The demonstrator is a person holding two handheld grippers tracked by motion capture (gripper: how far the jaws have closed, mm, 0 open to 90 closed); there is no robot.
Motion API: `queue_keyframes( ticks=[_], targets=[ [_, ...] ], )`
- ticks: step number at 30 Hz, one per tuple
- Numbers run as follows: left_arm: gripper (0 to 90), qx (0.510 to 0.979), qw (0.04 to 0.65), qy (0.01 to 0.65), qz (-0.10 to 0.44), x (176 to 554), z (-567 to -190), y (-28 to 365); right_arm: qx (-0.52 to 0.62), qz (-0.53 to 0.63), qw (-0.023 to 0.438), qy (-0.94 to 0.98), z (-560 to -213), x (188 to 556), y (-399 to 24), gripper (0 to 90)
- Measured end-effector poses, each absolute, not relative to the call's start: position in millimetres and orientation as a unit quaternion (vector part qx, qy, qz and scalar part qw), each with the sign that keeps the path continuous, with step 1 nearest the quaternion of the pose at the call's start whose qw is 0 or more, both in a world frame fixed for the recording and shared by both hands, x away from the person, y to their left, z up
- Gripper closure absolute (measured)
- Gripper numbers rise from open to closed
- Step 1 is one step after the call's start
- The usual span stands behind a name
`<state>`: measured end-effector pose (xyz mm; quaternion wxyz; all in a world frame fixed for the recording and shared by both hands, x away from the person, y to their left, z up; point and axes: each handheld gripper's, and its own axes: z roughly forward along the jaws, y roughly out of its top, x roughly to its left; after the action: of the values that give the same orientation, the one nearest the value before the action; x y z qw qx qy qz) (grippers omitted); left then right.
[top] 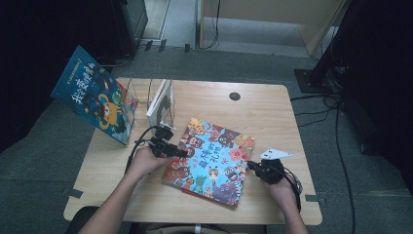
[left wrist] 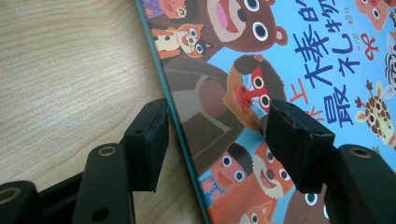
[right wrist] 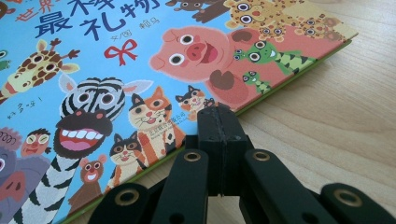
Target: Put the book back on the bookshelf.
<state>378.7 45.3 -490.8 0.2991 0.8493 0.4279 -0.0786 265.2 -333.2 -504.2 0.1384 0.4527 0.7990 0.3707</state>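
Observation:
A colourful animal picture book (top: 209,161) lies flat on the wooden table (top: 272,112), cover up. My left gripper (top: 181,152) is at the book's left edge. In the left gripper view its jaws (left wrist: 217,140) stand open astride that edge, one pad over the bare table (left wrist: 70,70) and the other over the cover (left wrist: 261,56), neither pressing. My right gripper (top: 251,166) rests at the book's right edge. In the right gripper view its tips (right wrist: 219,116) are shut together with nothing between them, just in front of the cover's edge (right wrist: 116,70).
A dark blue picture book (top: 95,95) leans upright at the table's left rear corner. Beside it a clear divider rack holds a thin white book (top: 160,102). A black round grommet (top: 234,96) sits near the far edge. Cables (top: 336,136) trail on the floor at right.

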Motion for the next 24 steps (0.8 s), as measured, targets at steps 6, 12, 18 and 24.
queue_keyframes(
  ticks=[6,12,18,24],
  targets=[
    [41.3,0.85,0.296,0.426,-0.087,378,-490,47,0.452,0.375,0.131,0.799,-505,264,-334,90.0],
    [41.3,0.848,0.294,0.431,-0.089,379,-490,50,0.45,0.378,0.133,0.798,-505,265,-332,90.0],
    [41.2,0.845,0.297,0.436,-0.087,379,-491,54,0.448,0.38,0.133,0.798,-506,267,-330,90.0],
    [41.1,0.841,0.299,0.443,-0.082,380,-491,59,0.445,0.383,0.133,0.799,-506,270,-325,90.0]
  ],
)
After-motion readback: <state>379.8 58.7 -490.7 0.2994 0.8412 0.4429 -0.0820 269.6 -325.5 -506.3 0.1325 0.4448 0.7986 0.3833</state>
